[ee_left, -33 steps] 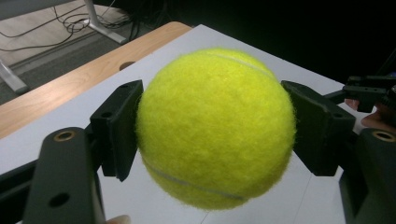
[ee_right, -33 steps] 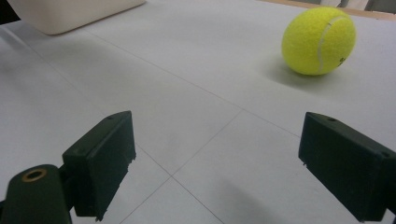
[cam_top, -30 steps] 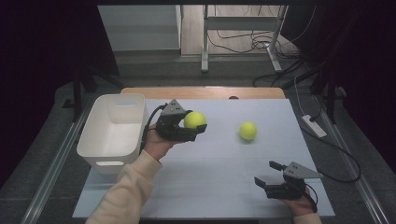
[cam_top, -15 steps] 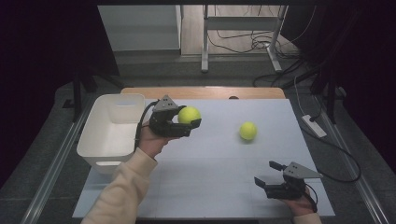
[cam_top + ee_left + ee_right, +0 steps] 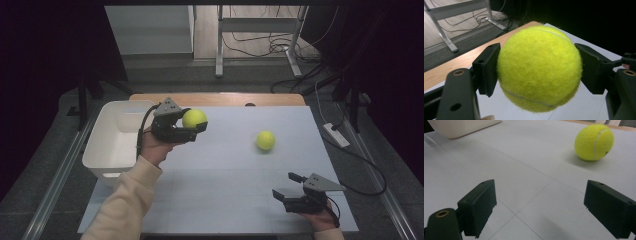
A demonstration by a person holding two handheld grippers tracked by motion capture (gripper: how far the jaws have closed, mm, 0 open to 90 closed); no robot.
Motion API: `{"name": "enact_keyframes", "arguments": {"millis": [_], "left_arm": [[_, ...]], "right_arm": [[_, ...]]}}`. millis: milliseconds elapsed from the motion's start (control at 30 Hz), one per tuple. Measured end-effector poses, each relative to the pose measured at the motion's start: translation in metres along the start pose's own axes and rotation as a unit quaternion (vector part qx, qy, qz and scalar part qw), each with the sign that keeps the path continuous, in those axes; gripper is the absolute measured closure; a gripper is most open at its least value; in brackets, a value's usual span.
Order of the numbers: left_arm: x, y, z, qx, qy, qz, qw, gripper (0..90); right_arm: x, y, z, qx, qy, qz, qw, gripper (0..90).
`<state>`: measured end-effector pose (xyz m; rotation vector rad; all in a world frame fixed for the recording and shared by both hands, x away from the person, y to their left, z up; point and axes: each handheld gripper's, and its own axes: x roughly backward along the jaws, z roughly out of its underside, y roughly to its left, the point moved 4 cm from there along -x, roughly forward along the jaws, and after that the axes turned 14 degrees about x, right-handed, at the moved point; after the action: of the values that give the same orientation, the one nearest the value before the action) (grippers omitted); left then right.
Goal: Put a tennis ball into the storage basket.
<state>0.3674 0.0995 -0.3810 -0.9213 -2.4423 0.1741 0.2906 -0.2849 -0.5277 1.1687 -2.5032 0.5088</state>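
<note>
1. Dark room; a pale grey table carries a white bin at its left edge.
2. Left gripper is clenched on a tennis ball, lifted above the table just right of the bin; the left gripper view shows both pads pressed into its fuzz.
3. Second ball lies on the table, well apart from both grippers.
4. Right gripper rests near the front edge, jaws spread with nothing between them.
5. Judged progress: the pick is done; if the bin is the goal, the held ball is not yet over it, and the second ball is untouched.
</note>
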Motion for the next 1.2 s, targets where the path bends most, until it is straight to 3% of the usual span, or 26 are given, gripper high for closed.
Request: {"name": "enact_keyframes", "arguments": {"millis": [700,1200], "left_arm": [[0.022,0.028,-0.010,0.018,-0.014,-0.034,0.9992,26.7],[0.041,0.050,-0.014,0.035,-0.031,-0.062,0.9970,26.7]], "right_arm": [[0.000,0.000,0.000,-0.001,0.001,0.001,1.0000,10.9],[0.000,0.000,0.000,-0.001,0.001,0.002,1.0000,10.9]]}}
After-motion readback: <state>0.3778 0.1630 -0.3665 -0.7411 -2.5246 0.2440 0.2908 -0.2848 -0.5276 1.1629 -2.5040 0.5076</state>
